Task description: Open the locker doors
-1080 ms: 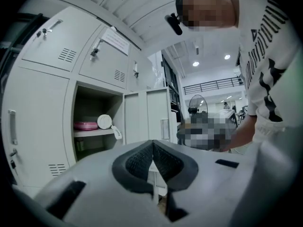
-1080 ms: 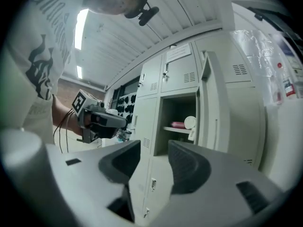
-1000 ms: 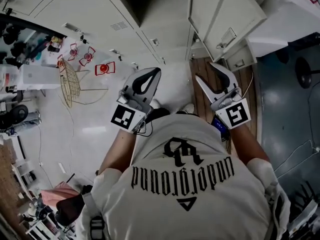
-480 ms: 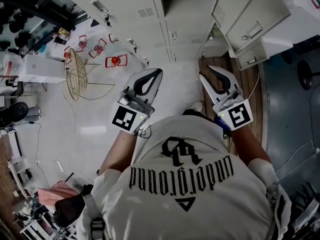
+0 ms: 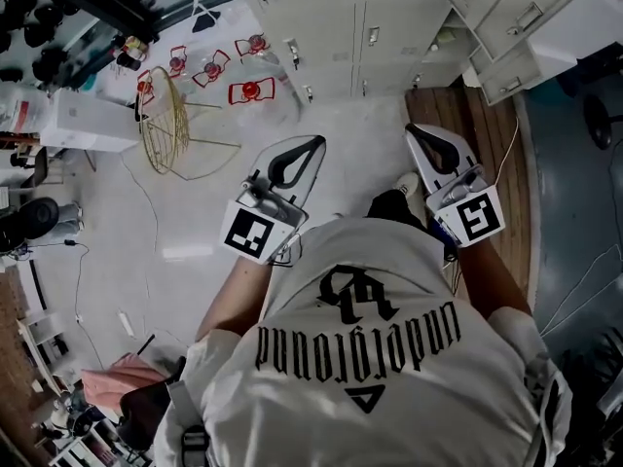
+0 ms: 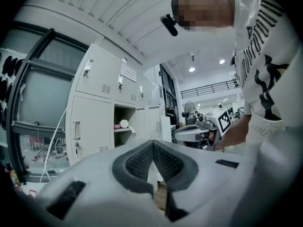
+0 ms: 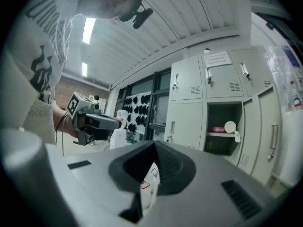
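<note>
The grey lockers [image 5: 331, 8] stand at the top of the head view, well away from both grippers. Some of their doors [image 5: 506, 13] at the right hang open. My left gripper [image 5: 313, 147] is held level in the air, shut and empty; in the left gripper view its pads [image 6: 142, 157] meet in front of the lockers [image 6: 90, 122]. An open compartment [image 6: 124, 126] there holds small items. My right gripper [image 5: 413, 130] is shut too, with nothing between its jaws, which have just closed. The right gripper view shows the same open compartment [image 7: 222, 131] far beyond the right gripper [image 7: 155, 144].
A gold wire basket [image 5: 167, 134] and red-and-white tags [image 5: 251, 90] lie on the pale floor at the left. A white box [image 5: 83, 125] sits further left. A wooden strip [image 5: 487, 154] runs along the floor under the open doors. A pink bag [image 5: 112, 382] lies at bottom left.
The person has backed away from the lockers, which have slid up and shrunk in the head view. The right gripper's jaws went from wide open to shut. The left gripper stayed shut.
</note>
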The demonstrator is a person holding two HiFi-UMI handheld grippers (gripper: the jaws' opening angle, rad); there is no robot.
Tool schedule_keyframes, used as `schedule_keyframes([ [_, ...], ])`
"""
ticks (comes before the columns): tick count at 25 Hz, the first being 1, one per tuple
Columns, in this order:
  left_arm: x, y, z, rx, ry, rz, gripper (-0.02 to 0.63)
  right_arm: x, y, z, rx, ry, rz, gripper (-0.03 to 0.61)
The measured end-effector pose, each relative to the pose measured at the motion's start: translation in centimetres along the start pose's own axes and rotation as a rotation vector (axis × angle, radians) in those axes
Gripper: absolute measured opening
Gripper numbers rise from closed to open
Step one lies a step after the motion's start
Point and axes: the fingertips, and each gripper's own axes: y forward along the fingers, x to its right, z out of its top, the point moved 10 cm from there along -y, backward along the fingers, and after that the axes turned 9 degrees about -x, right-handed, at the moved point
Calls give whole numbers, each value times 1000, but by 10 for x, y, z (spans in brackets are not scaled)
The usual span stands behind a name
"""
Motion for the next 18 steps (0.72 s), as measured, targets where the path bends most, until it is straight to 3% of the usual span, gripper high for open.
schedule_keyframes([
  [7, 18, -57, -20, 12, -37, -31, 8, -59, -28, 9, -39, -3, -46, 6],
  [18, 38, -89, -14, 36, -26, -11, 8, -105, -60, 18, -35, 10, 4, 5],
])
